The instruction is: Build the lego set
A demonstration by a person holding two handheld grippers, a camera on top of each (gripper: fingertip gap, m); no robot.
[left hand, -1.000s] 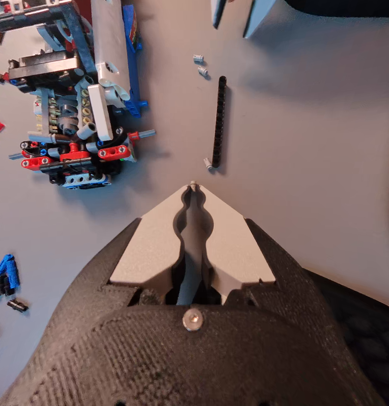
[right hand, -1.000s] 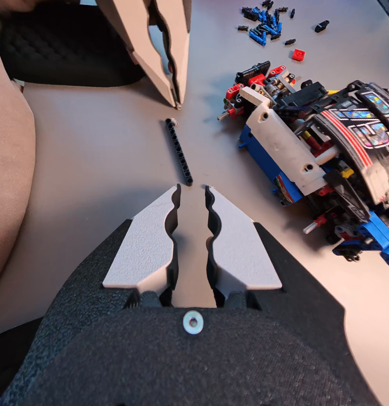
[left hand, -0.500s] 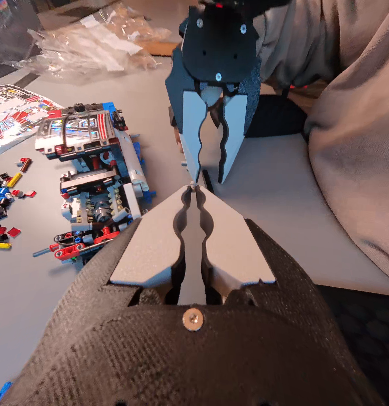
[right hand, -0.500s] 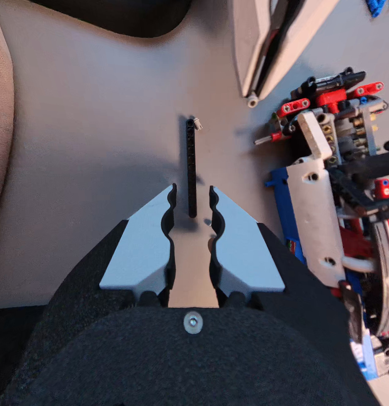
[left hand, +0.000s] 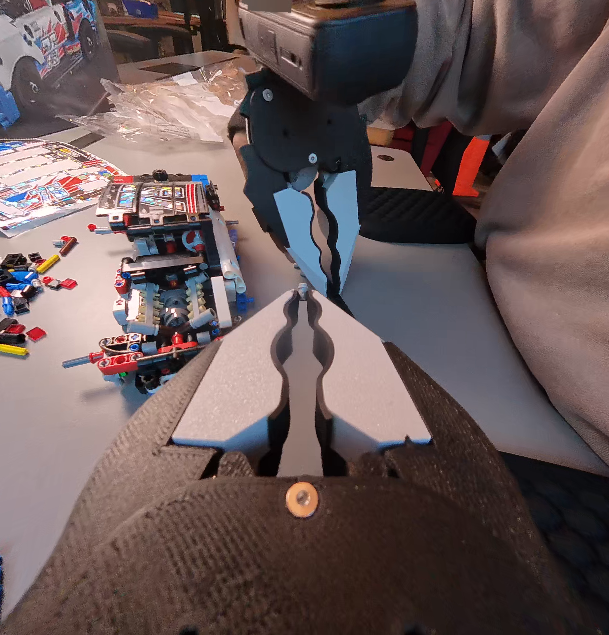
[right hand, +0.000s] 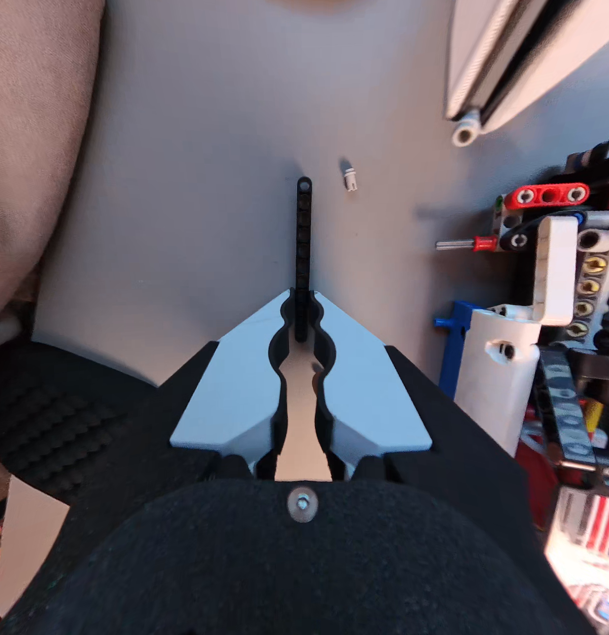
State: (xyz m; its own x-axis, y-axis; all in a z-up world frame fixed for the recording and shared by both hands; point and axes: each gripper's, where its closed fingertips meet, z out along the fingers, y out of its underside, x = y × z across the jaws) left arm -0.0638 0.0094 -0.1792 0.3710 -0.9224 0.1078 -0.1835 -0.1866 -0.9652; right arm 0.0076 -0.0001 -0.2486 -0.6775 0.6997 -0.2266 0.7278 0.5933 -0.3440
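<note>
Right gripper (right hand: 301, 293): jaws clamped on the near end of a long black holed beam (right hand: 303, 240). The rest of the beam sticks straight out past the tips, over the grey counter (right hand: 193, 171). Can't tell whether its far end touches the surface.

Left gripper (left hand: 302, 295): jaws pinched on a small light-grey pin (left hand: 302, 288), which pokes out at the very tips. In the right wrist view that gripper (right hand: 468, 129) sits at the upper right, pin end facing the camera, clear of the beam.

A second loose grey pin (right hand: 349, 178) lies on the counter just right of the beam's far end, not touching it.

The half-built car (left hand: 169, 275) sits on the counter left of both grippers, engine block and red links facing the left camera, sticker-covered roof panel at the far end. The right gripper (left hand: 325, 278) points down just beside its white side panel.

Loose parts (left hand: 17, 288) in red, blue, black and yellow are scattered further left. Sticker sheet (left hand: 38, 182) and clear plastic bags (left hand: 165, 110) lie beyond the car. A person's grey sleeve (left hand: 554, 240) fills the right side.
</note>
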